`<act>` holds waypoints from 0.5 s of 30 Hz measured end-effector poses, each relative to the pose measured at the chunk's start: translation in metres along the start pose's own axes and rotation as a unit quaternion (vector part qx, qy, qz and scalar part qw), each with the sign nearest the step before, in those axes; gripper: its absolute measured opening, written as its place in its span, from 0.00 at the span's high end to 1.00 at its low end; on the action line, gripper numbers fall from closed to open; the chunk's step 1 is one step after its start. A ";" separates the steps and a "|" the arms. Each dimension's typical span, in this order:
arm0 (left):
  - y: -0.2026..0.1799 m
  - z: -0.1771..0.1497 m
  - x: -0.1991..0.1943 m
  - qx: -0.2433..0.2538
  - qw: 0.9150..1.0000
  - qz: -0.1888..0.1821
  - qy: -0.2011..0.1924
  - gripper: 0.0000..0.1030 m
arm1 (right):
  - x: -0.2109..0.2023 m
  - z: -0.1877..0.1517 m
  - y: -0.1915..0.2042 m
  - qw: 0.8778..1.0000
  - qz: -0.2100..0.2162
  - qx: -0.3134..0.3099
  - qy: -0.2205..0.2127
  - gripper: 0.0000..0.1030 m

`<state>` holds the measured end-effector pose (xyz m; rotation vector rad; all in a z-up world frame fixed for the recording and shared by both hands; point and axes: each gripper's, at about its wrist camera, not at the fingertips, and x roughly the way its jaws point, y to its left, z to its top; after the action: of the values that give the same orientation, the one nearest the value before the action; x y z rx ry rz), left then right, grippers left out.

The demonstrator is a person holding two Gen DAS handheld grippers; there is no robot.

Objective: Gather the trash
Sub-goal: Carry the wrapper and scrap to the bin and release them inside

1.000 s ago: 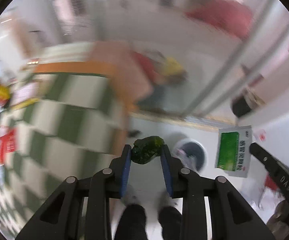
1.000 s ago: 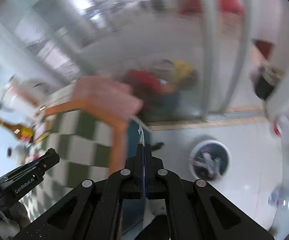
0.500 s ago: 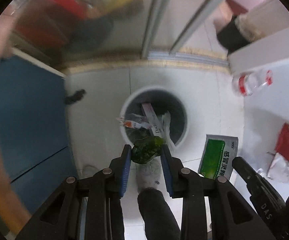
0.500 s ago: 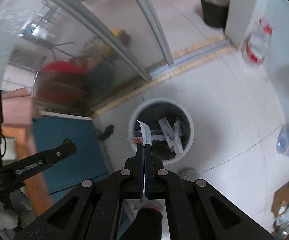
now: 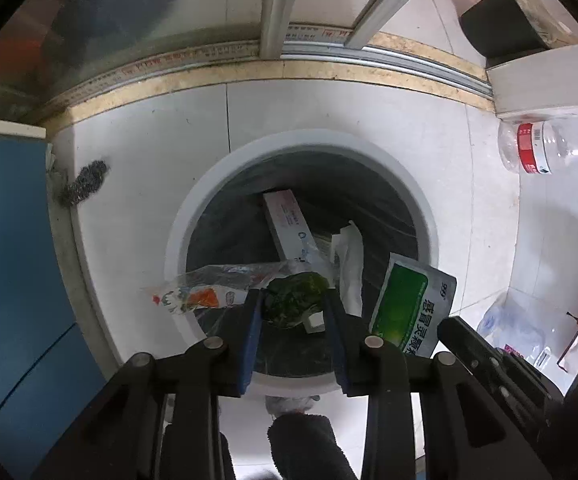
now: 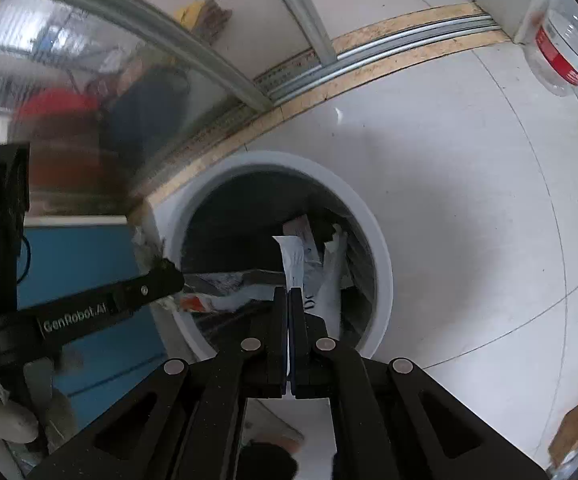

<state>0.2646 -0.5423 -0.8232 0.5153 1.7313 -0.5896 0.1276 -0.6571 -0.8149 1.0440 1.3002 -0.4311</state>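
Note:
A round white trash bin (image 5: 209, 208) stands on the tiled floor and holds several wrappers and a long white box (image 5: 285, 220). My left gripper (image 5: 293, 306) is shut on a crumpled dark green wrapper (image 5: 293, 296) and holds it over the bin's near rim. My right gripper (image 6: 289, 300) is shut on a flat green and white sachet (image 5: 409, 308), seen edge-on in the right wrist view (image 6: 293, 264), over the same bin (image 6: 377, 248). The left gripper also shows at the left of the right wrist view.
A blue cabinet (image 5: 5, 248) stands left of the bin. A sliding-door track (image 5: 329, 64) runs behind it. A clear bottle with a red label (image 5: 545, 148) lies at the right. A dark scouring pad (image 5: 85, 184) lies on the floor by the cabinet.
Both grippers swung from the checked table down toward the floor and closed in over the bin, which now looks much larger. Both still hold their trash.

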 end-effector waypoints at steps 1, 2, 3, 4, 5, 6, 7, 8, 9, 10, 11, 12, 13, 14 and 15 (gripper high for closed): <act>0.000 0.000 0.001 0.000 1.000 -0.001 -0.002 0.58 | 0.001 0.000 0.000 1.000 -0.006 -0.002 0.002 0.98; 0.000 -0.002 -0.001 0.002 1.000 0.000 -0.008 0.47 | 0.001 -0.002 0.000 1.000 -0.013 -0.007 0.005 0.96; -0.001 -0.005 -0.005 0.007 1.000 0.007 -0.018 0.21 | 0.000 -0.003 0.001 1.000 -0.022 -0.012 0.004 0.86; -0.001 -0.005 -0.005 0.011 1.000 0.012 -0.024 0.11 | -0.003 -0.005 -0.001 0.999 -0.034 -0.015 0.002 0.69; -0.001 -0.008 -0.010 0.016 0.999 0.018 -0.032 0.05 | -0.007 -0.007 -0.002 0.999 -0.040 -0.014 0.001 0.59; -0.001 -0.011 -0.014 0.017 0.999 0.022 -0.033 0.05 | -0.009 -0.009 -0.002 0.999 -0.041 -0.014 0.001 0.44; 0.001 -0.013 -0.016 0.016 0.999 0.025 -0.034 0.05 | -0.014 -0.011 -0.001 0.999 -0.048 -0.019 -0.001 0.38; 0.002 -0.017 -0.022 0.017 0.999 0.029 -0.038 0.05 | -0.018 -0.012 0.001 0.998 -0.056 -0.025 -0.004 0.36; 0.002 -0.020 -0.028 0.019 0.998 0.034 -0.043 0.05 | -0.026 -0.014 0.002 0.998 -0.060 -0.028 -0.006 0.30; 0.002 -0.026 -0.039 0.021 0.997 0.043 -0.053 0.04 | -0.032 -0.016 0.004 0.998 -0.063 -0.027 -0.006 0.17; 0.002 -0.031 -0.048 0.021 0.997 0.047 -0.059 0.05 | -0.040 -0.020 0.007 0.997 -0.068 -0.028 -0.006 0.11; 0.003 -0.035 -0.057 0.021 0.996 0.048 -0.066 0.04 | -0.048 -0.022 0.010 0.997 -0.076 -0.032 -0.009 0.02; 0.003 -0.039 -0.065 0.021 0.996 0.049 -0.073 0.04 | -0.057 -0.025 0.014 0.995 -0.087 -0.037 -0.012 0.00; 0.004 -0.045 -0.079 0.021 0.995 0.052 -0.082 0.04 | -0.066 -0.028 0.017 0.994 -0.096 -0.042 -0.016 0.00; 0.005 -0.051 -0.091 0.021 0.994 0.055 -0.087 0.04 | -0.080 -0.033 0.022 0.993 -0.107 -0.046 -0.021 0.00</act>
<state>0.2499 -0.5094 -0.7256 0.5672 1.5183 -0.5768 0.1042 -0.6409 -0.7299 0.8170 1.3865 -0.5466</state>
